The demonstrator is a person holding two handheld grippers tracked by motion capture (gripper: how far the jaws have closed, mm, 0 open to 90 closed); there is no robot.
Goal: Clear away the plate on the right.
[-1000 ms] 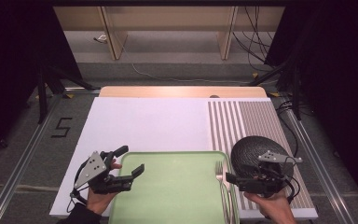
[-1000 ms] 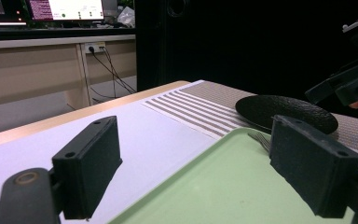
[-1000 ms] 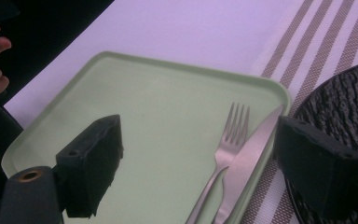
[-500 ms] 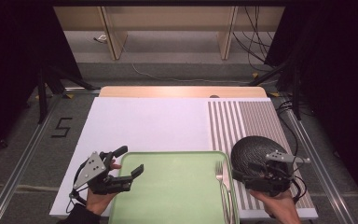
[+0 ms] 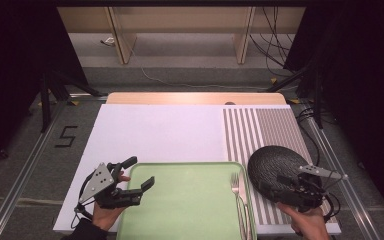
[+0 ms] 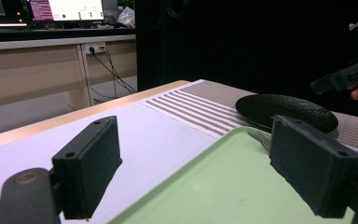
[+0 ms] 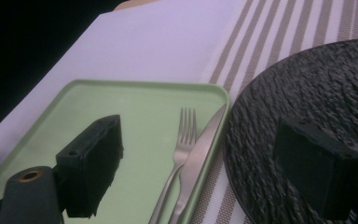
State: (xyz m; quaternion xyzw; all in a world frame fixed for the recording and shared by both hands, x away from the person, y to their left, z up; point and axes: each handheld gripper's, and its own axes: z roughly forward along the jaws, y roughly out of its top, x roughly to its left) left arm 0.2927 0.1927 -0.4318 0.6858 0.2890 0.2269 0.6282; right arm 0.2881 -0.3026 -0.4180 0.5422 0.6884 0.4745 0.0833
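Hovering with jaws wide apart and empty, the right gripper (image 5: 291, 186) risks nudging the black plate (image 5: 276, 167) beneath its right jaw off the striped mat (image 5: 270, 130). Textured and dark, the plate lies just beside the green tray (image 5: 190, 200). The left gripper (image 5: 132, 180), also wide open and empty, straddles the tray's corner.

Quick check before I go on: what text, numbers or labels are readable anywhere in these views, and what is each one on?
"5": a dark number marked on the grey floor left of the white table, in the high view.
Lit computer monitors on the beige desk behind, in the left gripper view: screen text too small and blurred to read.
Pale green plastic tray, black textured round plate, silver metal fork and striped placemat: no readable markings.
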